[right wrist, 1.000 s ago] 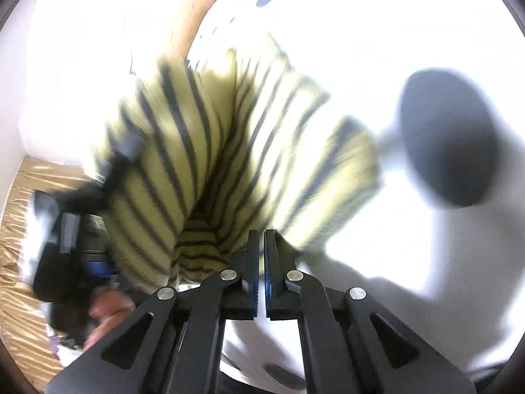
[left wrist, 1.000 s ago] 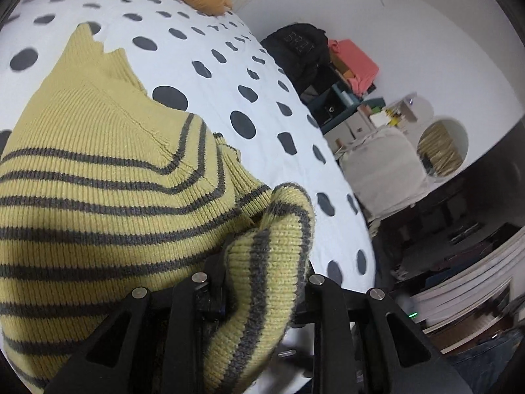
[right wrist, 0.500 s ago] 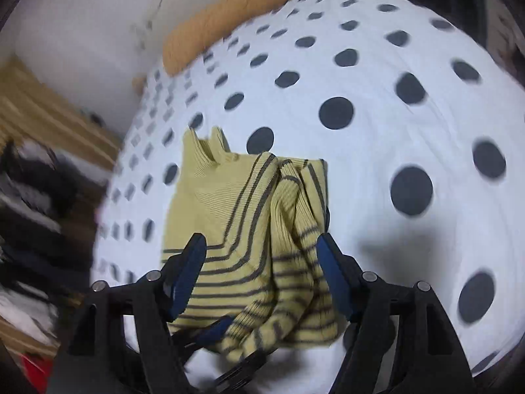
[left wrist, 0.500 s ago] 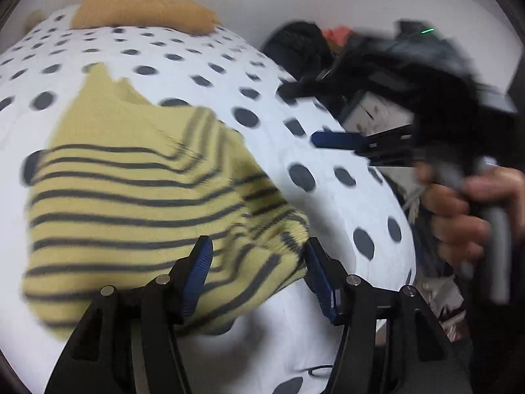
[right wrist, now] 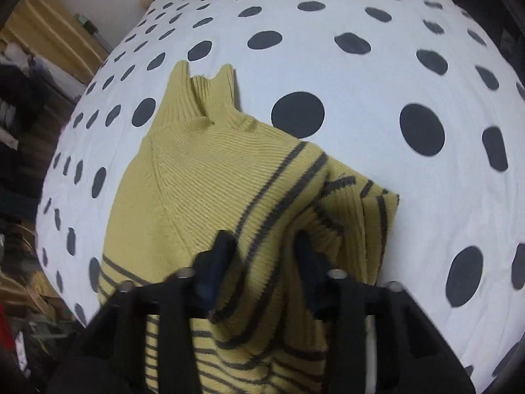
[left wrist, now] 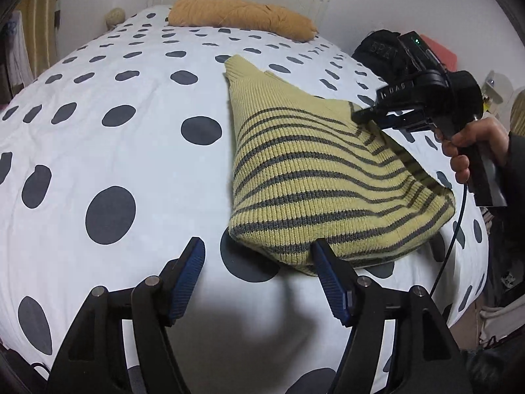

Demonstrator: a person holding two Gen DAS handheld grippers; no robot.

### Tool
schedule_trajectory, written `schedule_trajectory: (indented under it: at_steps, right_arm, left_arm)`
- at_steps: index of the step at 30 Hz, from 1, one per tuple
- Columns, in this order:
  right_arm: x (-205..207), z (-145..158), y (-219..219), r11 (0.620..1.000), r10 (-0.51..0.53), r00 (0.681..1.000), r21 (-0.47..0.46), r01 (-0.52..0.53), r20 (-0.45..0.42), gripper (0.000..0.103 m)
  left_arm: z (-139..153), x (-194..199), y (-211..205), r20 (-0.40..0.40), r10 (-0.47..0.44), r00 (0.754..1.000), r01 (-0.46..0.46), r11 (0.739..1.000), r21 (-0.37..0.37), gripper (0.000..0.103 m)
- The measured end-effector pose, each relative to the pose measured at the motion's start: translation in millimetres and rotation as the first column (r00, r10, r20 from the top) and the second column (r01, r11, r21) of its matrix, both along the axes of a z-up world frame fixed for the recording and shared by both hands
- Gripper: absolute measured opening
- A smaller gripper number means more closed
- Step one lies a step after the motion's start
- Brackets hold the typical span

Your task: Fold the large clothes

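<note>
Our left gripper (left wrist: 257, 274) hangs released, its right finger tip touching the near fold of the yellow striped sweater (left wrist: 321, 177). Our right gripper (right wrist: 264, 256) stands parted astride a raised ridge of the knit, unclenched. The sweater lies folded on the polka-dot bedspread (left wrist: 115, 151).

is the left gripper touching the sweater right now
Cannot tell. In the left wrist view the open left gripper has one fingertip at the sweater's near edge; contact is unclear.
</note>
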State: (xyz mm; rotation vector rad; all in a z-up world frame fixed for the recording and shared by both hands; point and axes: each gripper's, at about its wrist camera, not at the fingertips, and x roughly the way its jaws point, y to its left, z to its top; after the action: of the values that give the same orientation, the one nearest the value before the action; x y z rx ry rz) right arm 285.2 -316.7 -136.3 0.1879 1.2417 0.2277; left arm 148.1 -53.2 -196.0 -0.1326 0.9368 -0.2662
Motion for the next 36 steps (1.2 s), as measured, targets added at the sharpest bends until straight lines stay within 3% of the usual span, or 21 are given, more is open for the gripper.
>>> schedule_trajectory:
  at_steps: [3, 7, 9, 10, 12, 13, 14, 15, 16, 17, 19, 22, 26, 29, 31, 34, 36]
  right_arm:
    - [2.1, 4.5, -15.5, 0.998, -0.050, 0.998, 0.048, 0.049, 0.027, 0.024]
    - [3.0, 18.0, -23.8, 0.996, -0.088, 0.993, -0.004, 0.088, 0.083, 0.026]
    - [15.9, 13.6, -22.7, 0.996, -0.089, 0.994, -0.008, 0.090, 0.058, 0.041]
    - [23.3, 5.8, -20.1, 0.997, -0.075, 0.997, 0.003, 0.074, 0.021, 0.059]
    - [37.9, -12.8, -10.0, 0.999, -0.037, 0.998, 0.015, 0.038, -0.049, 0.062]
    - [42.1, -19.2, -5.0, 1.000, -0.021, 0.998, 0.015, 0.022, -0.053, 0.058]
    - [43.8, -23.7, -1.6, 0.999, -0.011, 0.999, 0.032, 0.013, -0.053, 0.038]
    - [46.2, -26.3, 1.1, 0.999, -0.001, 0.999, 0.053, 0.004, -0.052, 0.031]
    - [47.5, -25.2, 2.9, 1.000, 0.003, 0.999, 0.030, -0.001, -0.049, 0.018]
    - [48.0, -20.6, 5.7, 1.000, 0.008, 0.999, -0.022, -0.009, -0.037, 0.016]
    - [41.1, 0.1, 18.1, 0.986, 0.061, 0.998, -0.155, -0.056, 0.032, 0.014]
    - [28.9, 25.6, 28.0, 0.929, 0.134, 0.984, -0.361, -0.082, 0.121, 0.011]
    - [30.1, 27.5, -6.4, 0.887, 0.062, 0.987, -0.461, 0.013, 0.146, 0.011]
    - [40.9, -13.2, -32.4, 0.899, -0.008, 0.998, -0.436, 0.035, 0.064, 0.012]
    - [38.1, -29.6, -32.5, 0.910, -0.009, 0.999, -0.414, 0.030, 0.052, 0.017]
    - [21.3, -2.4, -33.5, 0.932, -0.033, 0.992, -0.354, 0.074, 0.119, 0.023]
    - [0.5, 23.4, -38.2, 0.947, -0.082, 0.983, -0.294, 0.128, 0.163, 0.023]
  left_arm:
    - [3.9, 2.1, 5.7, -0.006, 0.009, 1.000, -0.009, 1.000, -0.029, 0.069]
    - [3.5, 2.5, 4.2, -0.015, -0.011, 1.000, 0.011, 1.000, -0.026, 0.069]
    - [2.5, 3.7, -1.7, -0.024, -0.025, 0.999, 0.025, 1.000, -0.016, 0.069]
    - [2.4, 3.9, -4.6, -0.030, -0.029, 0.999, 0.028, 0.999, -0.021, 0.069]
    - [4.6, 5.5, -8.4, -0.027, -0.036, 0.999, 0.035, 0.999, -0.038, 0.071]
    - [5.6, 6.9, -10.3, -0.022, -0.037, 0.999, 0.036, 0.999, -0.038, 0.074]
    - [6.2, 8.7, -11.8, -0.018, -0.036, 0.999, 0.036, 0.999, -0.033, 0.075]
    - [5.3, 12.1, -13.2, -0.021, -0.037, 0.999, 0.036, 0.999, -0.028, 0.076]
    - [4.8, 14.9, -13.6, -0.028, -0.037, 0.999, 0.036, 0.999, -0.030, 0.076]
    - [4.1, 17.4, -12.5, -0.036, -0.034, 0.999, 0.032, 0.999, -0.036, 0.076]
    - [4.0, 20.6, -8.5, -0.048, -0.017, 0.999, 0.014, 0.998, -0.057, 0.077]
    - [4.9, 21.6, -5.6, -0.079, -0.027, 0.997, 0.019, 0.995, -0.101, 0.078]
    - [8.6, 8.9, -9.6, -0.060, -0.060, 0.996, 0.055, 0.995, -0.084, 0.082]
    - [-4.9, 8.1, -16.1, -0.076, -0.072, 0.994, 0.071, 0.997, -0.017, 0.082]
    - [-13.6, 12.0, -15.5, -0.095, -0.068, 0.993, 0.065, 0.997, -0.030, 0.081]
    - [-6.1, 16.8, -9.8, -0.047, -0.052, 0.998, 0.048, 0.995, -0.082, 0.082]
    - [-3.3, 21.6, -14.6, -0.002, -0.061, 0.998, 0.060, 0.997, -0.049, 0.082]
